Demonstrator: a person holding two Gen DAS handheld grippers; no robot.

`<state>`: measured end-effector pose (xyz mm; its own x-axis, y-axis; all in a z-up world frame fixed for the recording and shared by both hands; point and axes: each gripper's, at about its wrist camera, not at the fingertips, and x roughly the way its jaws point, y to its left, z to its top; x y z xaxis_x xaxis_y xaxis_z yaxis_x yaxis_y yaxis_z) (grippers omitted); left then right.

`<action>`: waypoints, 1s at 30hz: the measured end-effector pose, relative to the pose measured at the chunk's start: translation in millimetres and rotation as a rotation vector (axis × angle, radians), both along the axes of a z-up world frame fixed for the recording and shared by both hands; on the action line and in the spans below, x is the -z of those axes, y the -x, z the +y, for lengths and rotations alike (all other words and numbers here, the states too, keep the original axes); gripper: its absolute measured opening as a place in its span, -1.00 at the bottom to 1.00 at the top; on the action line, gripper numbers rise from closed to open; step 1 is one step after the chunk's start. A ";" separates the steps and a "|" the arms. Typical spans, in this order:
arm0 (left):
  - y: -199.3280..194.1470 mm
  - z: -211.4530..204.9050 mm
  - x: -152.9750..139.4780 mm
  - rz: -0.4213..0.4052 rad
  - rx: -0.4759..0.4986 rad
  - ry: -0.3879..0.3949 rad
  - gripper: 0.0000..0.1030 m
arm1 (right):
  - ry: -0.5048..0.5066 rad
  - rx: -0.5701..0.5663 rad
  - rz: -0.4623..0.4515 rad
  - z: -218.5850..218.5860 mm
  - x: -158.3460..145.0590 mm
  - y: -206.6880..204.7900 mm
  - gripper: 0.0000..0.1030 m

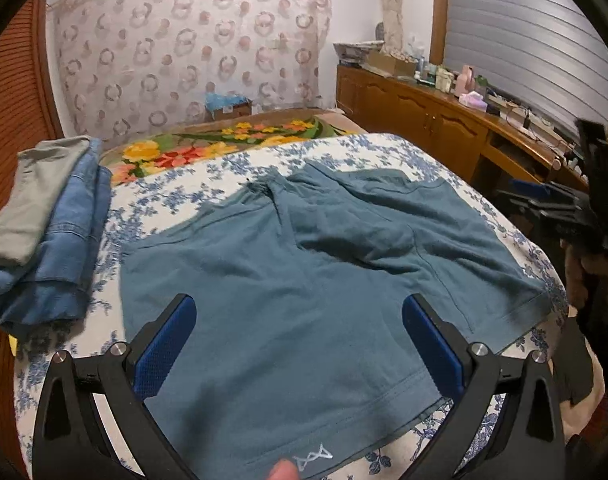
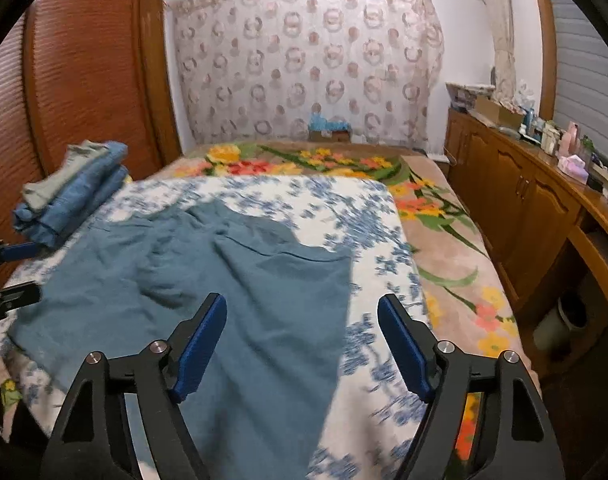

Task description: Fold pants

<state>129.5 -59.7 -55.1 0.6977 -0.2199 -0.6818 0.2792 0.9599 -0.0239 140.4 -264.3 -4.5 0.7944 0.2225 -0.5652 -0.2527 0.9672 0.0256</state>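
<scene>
Teal cotton shorts lie flat on bed w/ blue-floral white sheet. Left tongs & right tongs: both spread, above fabric, nothing pinched. Folded denim/grey stack far left.

left gripper jaws spread wide, level, pointing forward, nothing between the pads; right gripper same, wide apart and unloaded, off to the right.

- A patterned curtain is hung on the wall behind the bed.
- A wooden sideboard is set right of the bed.
- A louvred wardrobe is seen left of the bed.
</scene>
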 end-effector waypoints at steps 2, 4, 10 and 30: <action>-4.8 -1.8 6.0 0.020 0.010 0.001 1.00 | -0.001 -0.008 0.028 -1.3 1.5 -9.3 0.44; -10.2 -3.6 11.4 0.042 0.021 0.002 1.00 | -0.001 -0.013 0.060 -2.5 4.2 -16.3 0.37; -20.5 -10.4 19.4 0.079 0.043 0.008 1.00 | -0.039 -0.033 0.175 -7.5 6.7 -49.2 0.06; -39.6 -5.1 39.3 0.158 0.018 0.008 0.99 | -0.087 0.023 0.162 -40.4 -29.5 -61.8 -0.96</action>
<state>169.1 -64.8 -94.3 0.5781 -0.2377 -0.7806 0.2886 0.9544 -0.0769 202.3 -304.6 25.0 0.7001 0.2586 -0.6656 -0.2160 0.9652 0.1477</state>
